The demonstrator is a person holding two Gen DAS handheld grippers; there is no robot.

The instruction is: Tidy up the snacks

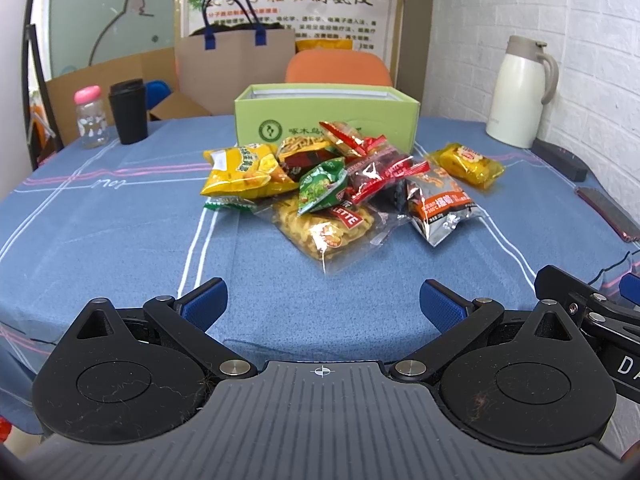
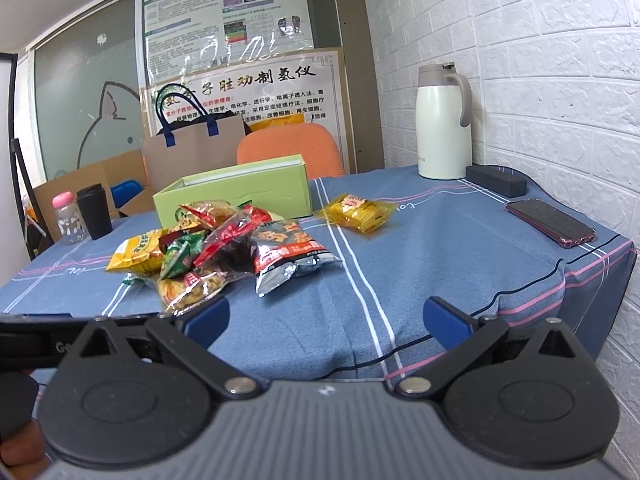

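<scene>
A pile of snack packets (image 1: 332,184) lies on the blue tablecloth in front of an open green box (image 1: 326,114). A yellow packet (image 1: 466,164) lies apart to the right. A silver and orange packet (image 1: 440,204) sits at the pile's right edge. My left gripper (image 1: 322,306) is open and empty, near the table's front edge, short of the pile. In the right wrist view the pile (image 2: 212,248), the box (image 2: 236,196) and the yellow packet (image 2: 360,212) show. My right gripper (image 2: 326,322) is open and empty, right of the pile.
A white thermos (image 1: 520,92) stands at the back right by the brick wall, with a black case (image 1: 560,158) and a phone (image 1: 610,212) near it. A black cup (image 1: 128,112) and a pink-capped bottle (image 1: 90,116) stand at the back left. A paper bag (image 1: 236,68) and an orange chair (image 1: 338,66) are behind the table.
</scene>
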